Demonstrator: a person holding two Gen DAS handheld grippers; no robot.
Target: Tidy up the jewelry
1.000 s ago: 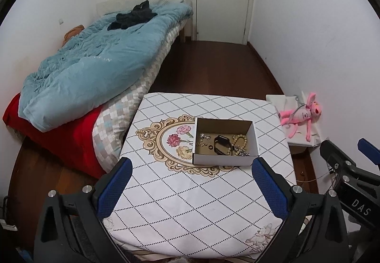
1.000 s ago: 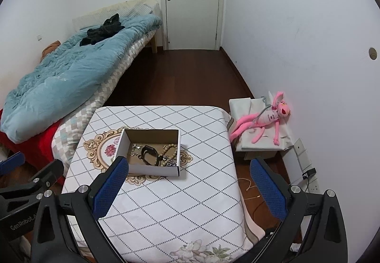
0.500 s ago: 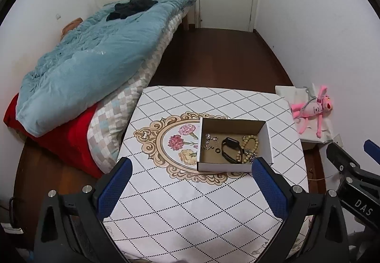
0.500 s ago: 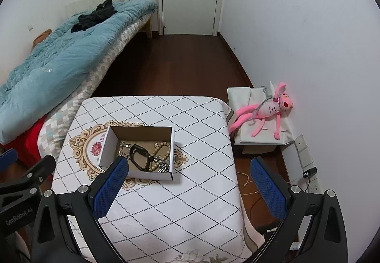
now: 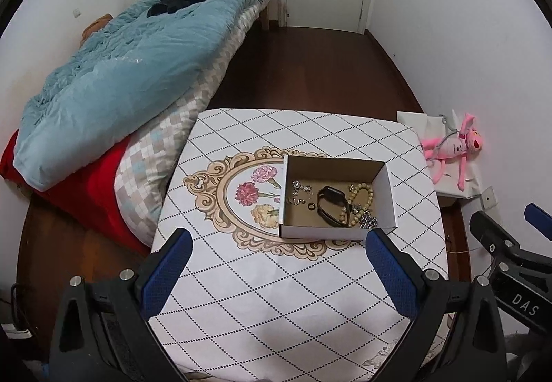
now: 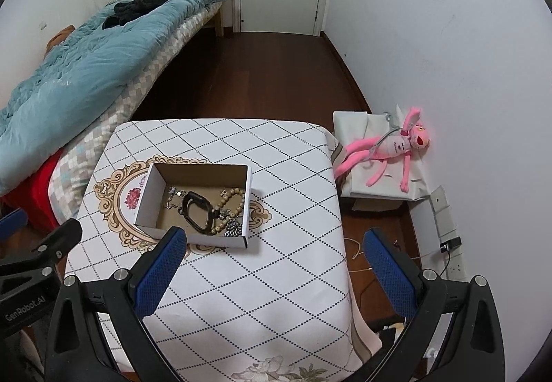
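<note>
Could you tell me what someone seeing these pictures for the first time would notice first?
Probably the open cardboard box of jewelry on the patterned table, with a black band and a beaded bracelet inside. Then the pink plush toy by the wall, and the blue quilt on the bed.

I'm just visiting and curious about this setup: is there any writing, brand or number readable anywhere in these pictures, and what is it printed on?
"DAS": white letters on the black body of the right gripper, seen at the right edge of the left wrist view.
"GenRobot.AI": white letters on the black body of the left gripper, at the left edge of the right wrist view.
The pink plush toy has dark marks on its white belly, too small to read.
Nothing else carries readable text.
</note>
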